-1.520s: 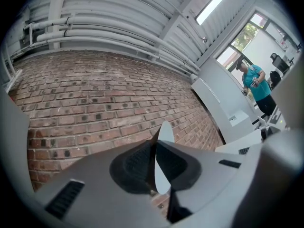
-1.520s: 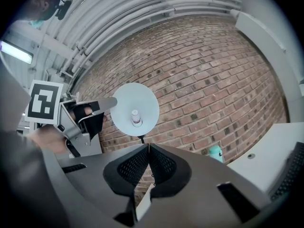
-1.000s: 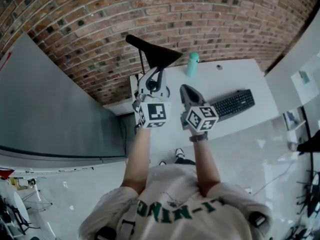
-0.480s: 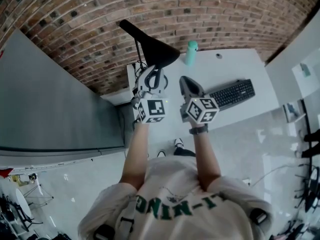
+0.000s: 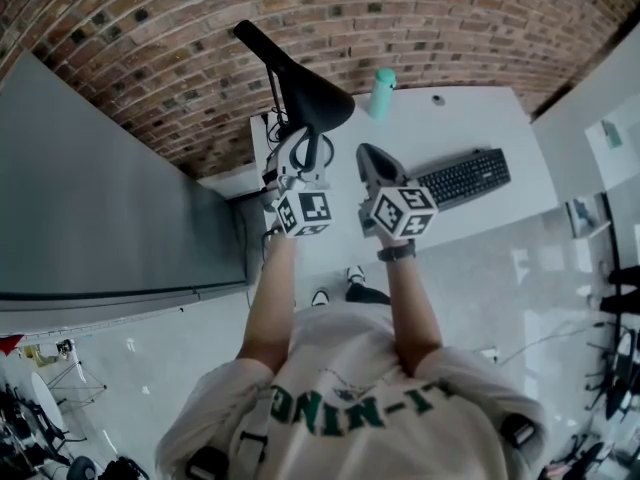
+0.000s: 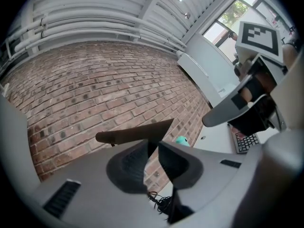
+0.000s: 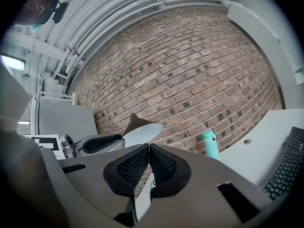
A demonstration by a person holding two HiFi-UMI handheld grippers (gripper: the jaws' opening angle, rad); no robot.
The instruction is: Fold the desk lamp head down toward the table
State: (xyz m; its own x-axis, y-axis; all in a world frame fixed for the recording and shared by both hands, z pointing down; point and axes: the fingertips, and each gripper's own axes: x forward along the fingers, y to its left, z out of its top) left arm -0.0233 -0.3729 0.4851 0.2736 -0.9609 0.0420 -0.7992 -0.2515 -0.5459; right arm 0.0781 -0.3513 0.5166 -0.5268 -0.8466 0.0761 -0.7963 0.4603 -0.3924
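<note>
The black desk lamp head (image 5: 298,80) slants over the white desk's left end and shows as a dark bar (image 6: 128,134) just above my left gripper (image 6: 153,148). That gripper (image 5: 303,156) sits under the head's lower edge; its jaws have just been opening and stand apart, with no pad pressing on the lamp. Through the gap I see only wall and the cables below. My right gripper (image 5: 368,160) hovers beside it, shut on nothing (image 7: 148,148). From the right gripper view the head's pale underside (image 7: 138,133) hangs above the left gripper (image 7: 88,143).
A teal bottle (image 5: 384,92) stands near the brick wall behind the grippers. A black keyboard (image 5: 462,176) lies on the white desk (image 5: 480,128) to the right. Tangled cables (image 6: 161,203) lie by the lamp's foot. A grey partition (image 5: 100,198) bounds the left.
My left gripper has sunk a little under the lamp head and its jaws have spread apart. The right gripper has stayed where it was.
</note>
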